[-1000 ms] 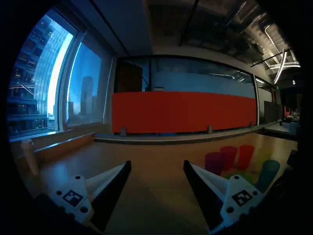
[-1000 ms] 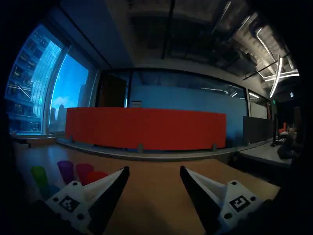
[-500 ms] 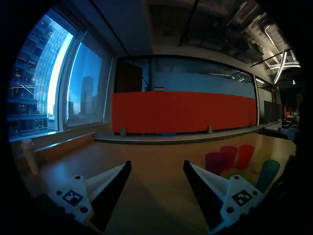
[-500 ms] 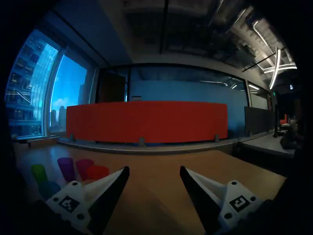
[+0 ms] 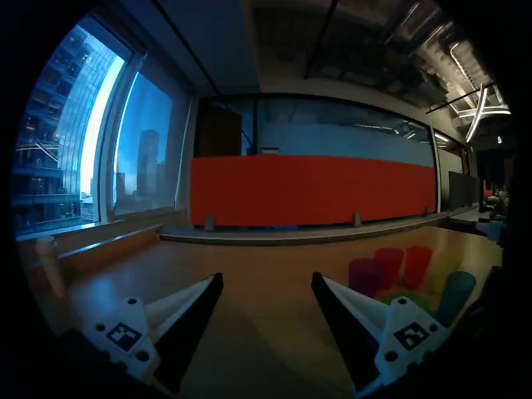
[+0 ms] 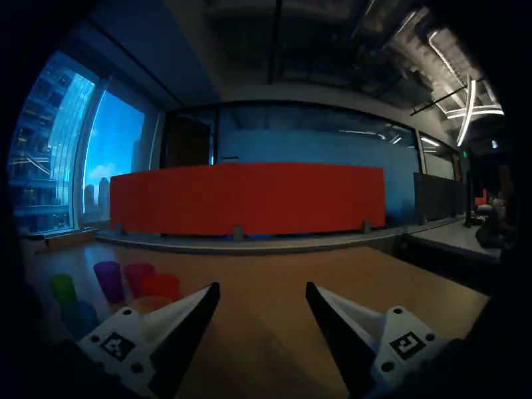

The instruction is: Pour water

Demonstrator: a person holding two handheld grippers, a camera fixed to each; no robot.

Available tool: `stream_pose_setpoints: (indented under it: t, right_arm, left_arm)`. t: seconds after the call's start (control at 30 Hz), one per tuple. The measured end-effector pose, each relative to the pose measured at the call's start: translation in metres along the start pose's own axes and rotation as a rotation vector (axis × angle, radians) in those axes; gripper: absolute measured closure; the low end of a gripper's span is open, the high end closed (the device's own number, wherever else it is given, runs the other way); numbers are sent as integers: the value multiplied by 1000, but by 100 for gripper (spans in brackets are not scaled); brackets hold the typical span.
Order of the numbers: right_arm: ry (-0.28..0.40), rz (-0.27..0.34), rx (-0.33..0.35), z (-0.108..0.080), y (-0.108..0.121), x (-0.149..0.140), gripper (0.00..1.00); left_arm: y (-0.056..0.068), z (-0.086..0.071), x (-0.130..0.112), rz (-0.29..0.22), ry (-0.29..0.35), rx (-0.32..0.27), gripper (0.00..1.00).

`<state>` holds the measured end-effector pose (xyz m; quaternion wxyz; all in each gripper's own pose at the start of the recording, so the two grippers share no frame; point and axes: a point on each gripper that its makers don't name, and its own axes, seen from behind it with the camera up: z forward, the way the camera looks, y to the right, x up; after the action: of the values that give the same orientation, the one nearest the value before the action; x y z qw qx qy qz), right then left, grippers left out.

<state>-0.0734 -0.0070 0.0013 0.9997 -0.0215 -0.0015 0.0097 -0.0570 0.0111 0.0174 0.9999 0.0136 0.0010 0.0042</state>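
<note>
Along the far left of the left gripper view, beside tall glass windows, a pale upright tube stands on the wooden worktop. Further right, the left claw hangs low over that worktop, its two white-and-black fingers spread well apart with nothing between them. Behind it, a long red partition panel runs along the worktop's far edge. Right of the claw stands a cluster of translucent plastic cups: a purple cup, a magenta cup, an orange-red cup and, nearest the right edge, a teal cup. A low green shape sits among them, too dim to identify.

Seen from the right gripper view, the cluster sits at the left, starting with a green cup, then the purple, magenta and orange-red cups, near the claw's left finger. The right claw is likewise spread apart and grips nothing. At the far right lies a dark desk.
</note>
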Motion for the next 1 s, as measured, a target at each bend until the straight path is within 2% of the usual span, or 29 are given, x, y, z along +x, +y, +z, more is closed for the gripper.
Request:
stream_pose_setpoints:
  t: [1.0]
  right_arm:
    - [7, -15, 11, -5, -8, -1, 0]
  left_arm:
    - [0, -1, 0, 0, 0, 0, 1]
